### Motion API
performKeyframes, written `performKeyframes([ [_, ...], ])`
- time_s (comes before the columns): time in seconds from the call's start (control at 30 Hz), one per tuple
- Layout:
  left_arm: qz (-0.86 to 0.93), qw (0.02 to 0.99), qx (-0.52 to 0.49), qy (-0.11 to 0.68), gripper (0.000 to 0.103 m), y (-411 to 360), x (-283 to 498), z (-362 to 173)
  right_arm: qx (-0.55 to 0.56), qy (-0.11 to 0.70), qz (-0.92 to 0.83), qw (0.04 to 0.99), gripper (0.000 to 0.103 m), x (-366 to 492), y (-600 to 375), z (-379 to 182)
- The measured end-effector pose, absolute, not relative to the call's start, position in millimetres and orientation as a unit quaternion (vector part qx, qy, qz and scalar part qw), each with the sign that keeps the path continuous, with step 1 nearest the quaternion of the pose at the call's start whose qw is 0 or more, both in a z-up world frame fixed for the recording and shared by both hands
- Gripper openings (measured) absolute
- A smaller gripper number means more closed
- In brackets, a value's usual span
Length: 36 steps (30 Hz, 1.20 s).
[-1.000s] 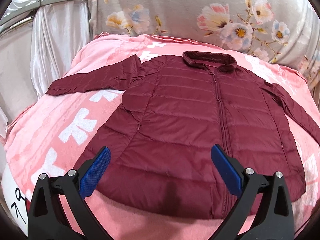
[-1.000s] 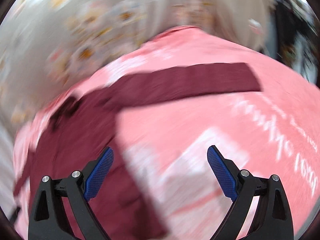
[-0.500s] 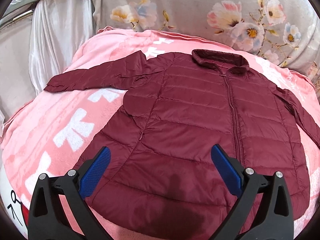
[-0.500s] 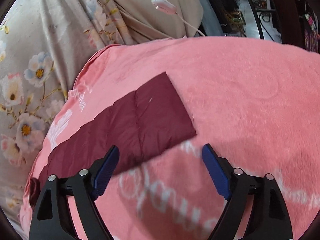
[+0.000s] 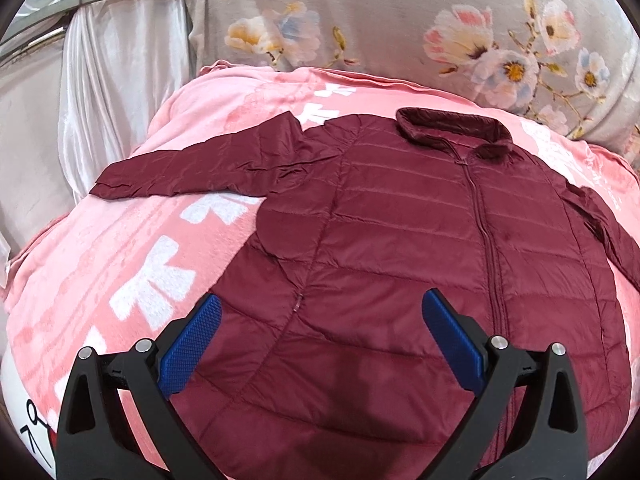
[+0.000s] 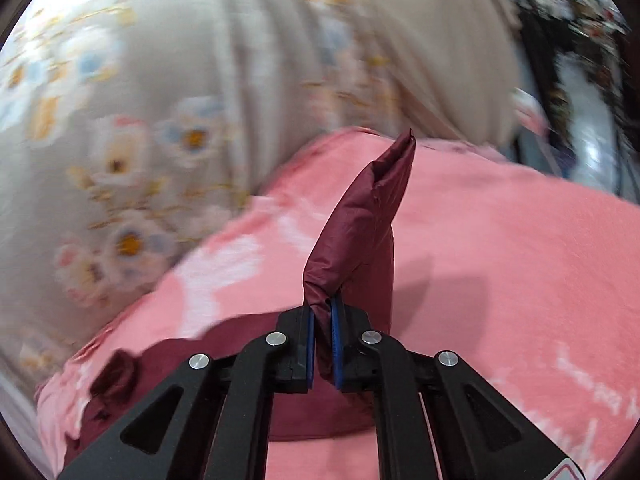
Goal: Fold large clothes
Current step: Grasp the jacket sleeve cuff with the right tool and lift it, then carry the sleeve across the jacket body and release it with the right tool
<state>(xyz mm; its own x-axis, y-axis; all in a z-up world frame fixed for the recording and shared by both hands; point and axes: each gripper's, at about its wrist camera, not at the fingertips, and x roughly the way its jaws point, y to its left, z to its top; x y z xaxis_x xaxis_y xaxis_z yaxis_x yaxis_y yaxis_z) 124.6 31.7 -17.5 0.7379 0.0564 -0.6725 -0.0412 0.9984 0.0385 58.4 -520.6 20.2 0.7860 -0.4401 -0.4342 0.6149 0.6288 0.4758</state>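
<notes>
A dark red quilted jacket (image 5: 400, 248) lies flat, front up and zipped, on a pink blanket (image 5: 132, 248). Its left sleeve (image 5: 192, 168) stretches out to the left. My left gripper (image 5: 320, 324) is open and empty, hovering over the jacket's lower hem. My right gripper (image 6: 322, 312) is shut on the jacket's right sleeve (image 6: 360, 216) near its cuff. The sleeve stands up from the jaws, lifted off the blanket (image 6: 500, 260). The collar (image 6: 116, 372) shows at lower left in the right wrist view.
A grey floral fabric (image 5: 400, 20) hangs behind the bed. A white satin curtain (image 5: 112, 60) hangs at the left. The blanket's left edge (image 5: 24, 360) drops off near me. Dark furniture (image 6: 580, 40) stands at the far right.
My right gripper closed on the end of the right sleeve and lifted it; half a second ago it was open above the flat sleeve. My left gripper edged slightly forward over the jacket.
</notes>
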Motion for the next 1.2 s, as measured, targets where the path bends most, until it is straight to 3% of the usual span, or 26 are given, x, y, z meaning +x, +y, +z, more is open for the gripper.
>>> performKeyframes([
  [0.13, 0.032, 0.933, -0.006, 0.359, 0.098, 44, 130, -16, 0.251, 0.132, -0.19, 0.94, 0.007, 111, -440, 62],
  [0.3, 0.037, 0.934, -0.023, 0.355, 0.098, 64, 136, -13, 0.209, 0.157, -0.048, 0.964, 0.007, 175, -334, 74],
  [0.7, 0.039, 0.937, -0.046, 0.343, 0.098, 102, 150, -10, 0.161, 0.262, 0.088, 0.947, 0.007, 253, -174, 2],
  [1.2, -0.032, 0.937, -0.088, 0.336, 0.098, 85, 184, 3, 0.095, 0.373, 0.129, 0.914, 0.007, 279, -109, -70],
])
